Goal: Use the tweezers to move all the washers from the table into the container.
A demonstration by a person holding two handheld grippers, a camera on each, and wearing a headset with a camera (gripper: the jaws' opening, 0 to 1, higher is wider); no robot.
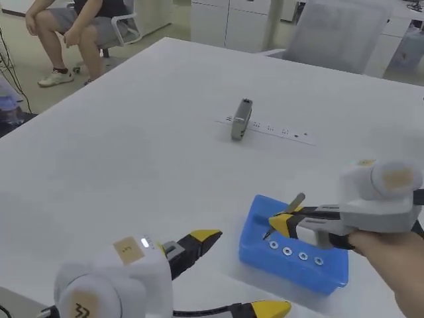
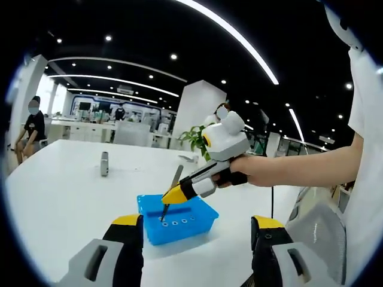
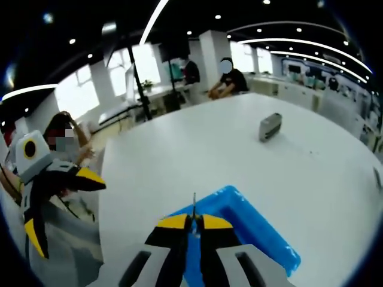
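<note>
— Where does the blue container (image 1: 298, 273) sit? Call twelve straight across from the person wearing the headset.

— Close to them on the white table (image 1: 132, 132), at about five o'clock from the small grey block (image 1: 242, 119) lying out in the middle.

— And the washers (image 1: 287, 251)?

— I count four, in a row on the container's floor. The row runs off toward four o'clock.

— What about the right gripper (image 1: 279, 224)?

— It reaches in over the container from three o'clock, with a hand (image 1: 384, 255) behind it. Its yellow-tipped jaws are pinched together on the tweezers (image 1: 296, 201), gripping them around the middle. The blunt end sticks up toward one o'clock. The points slant down toward seven, inside the container, by the nine o'clock end of the washer row.

— Have the points got a washer?

— I can't tell, it's too small from here. In the left gripper view they hang just above the end washer, and I can't make out whether they touch it.

— And the left gripper (image 1: 242, 271)?

— It's off at eight o'clock from the container, apart from it, over bare table. Its jaws are spread wide with nothing between them, and they face the container.

— Anything else about?

— There's a socket strip (image 1: 278, 130) set flush in the table, just at three o'clock of the grey block. A seated person (image 1: 79, 26) is beyond the table at eleven o'clock, and a grey chair (image 1: 338, 33) stands at one.
</note>
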